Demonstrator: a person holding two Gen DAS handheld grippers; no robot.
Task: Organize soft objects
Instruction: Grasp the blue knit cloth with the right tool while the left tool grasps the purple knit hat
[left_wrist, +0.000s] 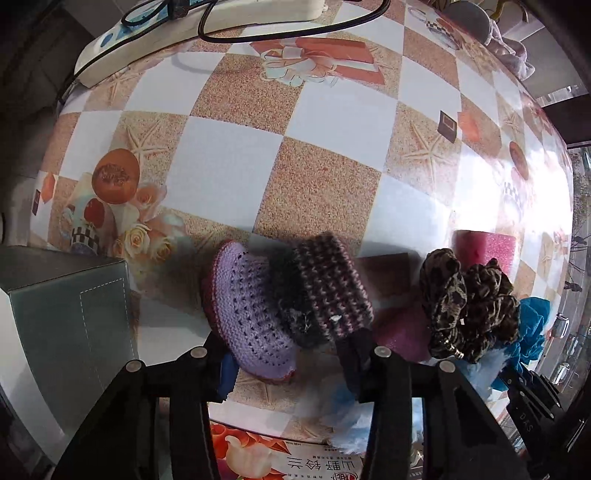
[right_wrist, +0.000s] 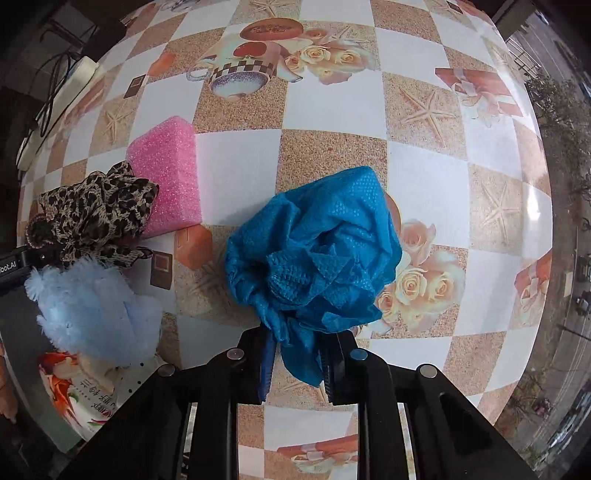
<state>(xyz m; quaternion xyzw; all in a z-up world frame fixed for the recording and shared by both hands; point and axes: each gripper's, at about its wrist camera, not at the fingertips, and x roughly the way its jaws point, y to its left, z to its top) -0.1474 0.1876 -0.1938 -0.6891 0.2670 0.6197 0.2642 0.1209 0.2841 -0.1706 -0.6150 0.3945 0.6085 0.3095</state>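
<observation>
A knitted hat (left_wrist: 280, 295) with a lilac brim and a dark striped crown sits between the fingers of my left gripper (left_wrist: 291, 363), which is shut on its near edge. My right gripper (right_wrist: 297, 365) is shut on the lower fold of a crumpled blue cloth (right_wrist: 317, 251), which bunches up in front of the jaws over the table. That blue cloth (left_wrist: 532, 325) also shows at the right edge of the left wrist view. Both grippers point down at the checkered tablecloth (left_wrist: 229, 147).
A leopard-print fabric piece (right_wrist: 96, 210) lies against a pink sponge (right_wrist: 170, 177), with a fluffy light blue item (right_wrist: 96, 314) beside them. A grey box (left_wrist: 66, 314) stands at the left. A power strip with cables (left_wrist: 184, 33) lies at the far edge. A printed packet (left_wrist: 258, 454) sits near.
</observation>
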